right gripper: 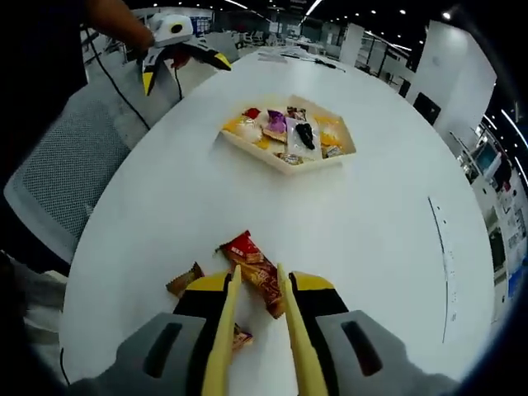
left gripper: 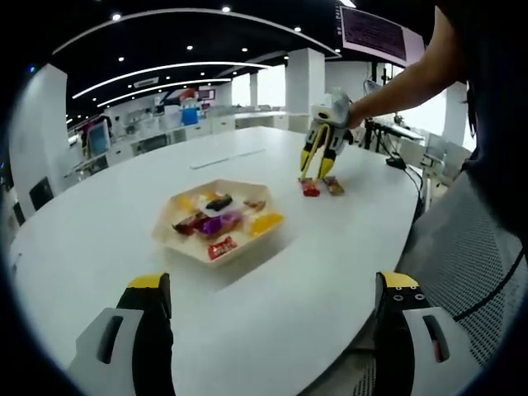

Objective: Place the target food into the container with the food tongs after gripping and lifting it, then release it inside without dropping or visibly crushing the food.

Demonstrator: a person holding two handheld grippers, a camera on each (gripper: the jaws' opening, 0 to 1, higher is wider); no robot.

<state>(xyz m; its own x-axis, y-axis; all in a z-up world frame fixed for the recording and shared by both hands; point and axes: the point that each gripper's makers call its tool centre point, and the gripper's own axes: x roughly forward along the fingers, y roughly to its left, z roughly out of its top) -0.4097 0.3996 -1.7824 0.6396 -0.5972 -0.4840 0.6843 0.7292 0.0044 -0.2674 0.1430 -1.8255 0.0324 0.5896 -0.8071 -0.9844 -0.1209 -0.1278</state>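
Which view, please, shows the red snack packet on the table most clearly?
The right gripper view: the red snack packet lies close up between the right claw's tong tips. The left gripper view shows it small and distant beneath that claw.

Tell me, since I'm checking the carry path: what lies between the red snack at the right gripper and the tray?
Bare white table in the right gripper view; nothing lies between the red snack and the tray.
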